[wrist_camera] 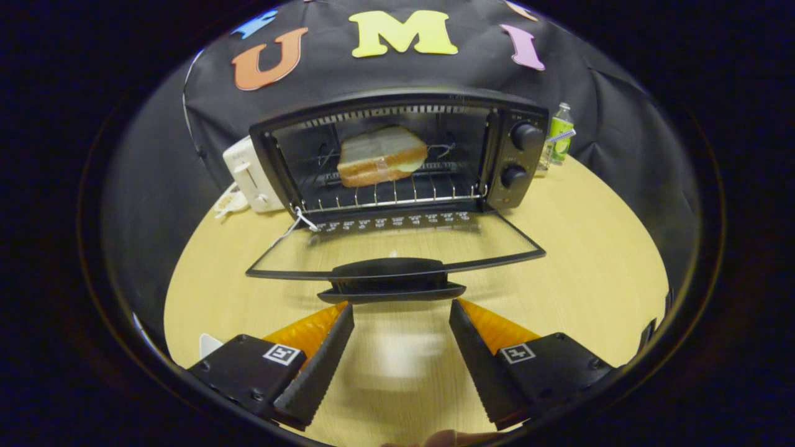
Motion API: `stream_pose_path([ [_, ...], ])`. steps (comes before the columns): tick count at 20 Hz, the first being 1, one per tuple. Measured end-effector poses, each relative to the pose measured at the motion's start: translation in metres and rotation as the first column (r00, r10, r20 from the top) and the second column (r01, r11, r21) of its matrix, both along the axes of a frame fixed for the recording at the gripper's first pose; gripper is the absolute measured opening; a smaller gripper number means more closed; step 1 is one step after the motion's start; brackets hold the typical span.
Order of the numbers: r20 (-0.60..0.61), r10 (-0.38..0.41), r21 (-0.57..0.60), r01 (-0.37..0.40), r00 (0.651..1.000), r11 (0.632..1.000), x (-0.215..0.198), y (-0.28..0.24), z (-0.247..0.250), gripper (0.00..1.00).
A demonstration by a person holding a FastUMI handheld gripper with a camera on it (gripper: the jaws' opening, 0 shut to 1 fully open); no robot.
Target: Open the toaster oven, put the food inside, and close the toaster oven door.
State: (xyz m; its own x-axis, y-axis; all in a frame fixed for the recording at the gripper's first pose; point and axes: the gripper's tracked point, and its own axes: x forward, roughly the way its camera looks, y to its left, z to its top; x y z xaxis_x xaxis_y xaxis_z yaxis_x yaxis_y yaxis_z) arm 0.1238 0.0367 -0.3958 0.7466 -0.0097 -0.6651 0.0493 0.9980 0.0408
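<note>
Toaster oven (397,155) stands on the wooden table (590,261) ahead of you, its glass door (397,248) folded down flat toward your gripper (402,310). Inside, the sandwich (380,156) rests on the wire rack (391,192). Your gripper's fingers are spread apart with nothing between them, their tips just short of the door handle (391,282). A white toaster (248,177) sits just beside the oven on one side, a green bottle (559,136) near it on the other.
</note>
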Motion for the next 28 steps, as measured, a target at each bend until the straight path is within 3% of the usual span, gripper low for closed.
stream_pose_path([
  [8, 0.19, 0.037, -0.015, -0.035, 0.981, 0.999, 0.062, 0.01, 0.122, 1.0],
  [14, 0.398, 0.058, -0.018, -0.055, 0.915, 0.998, 0.057, 0.003, 0.258, 1.0],
  [22, 0.616, 0.056, -0.036, -0.042, 0.786, 0.998, -0.021, -0.018, 0.398, 1.0],
  [28, 0.7, 0.05, -0.039, -0.032, 0.712, 0.999, -0.099, -0.017, 0.439, 1.0],
])
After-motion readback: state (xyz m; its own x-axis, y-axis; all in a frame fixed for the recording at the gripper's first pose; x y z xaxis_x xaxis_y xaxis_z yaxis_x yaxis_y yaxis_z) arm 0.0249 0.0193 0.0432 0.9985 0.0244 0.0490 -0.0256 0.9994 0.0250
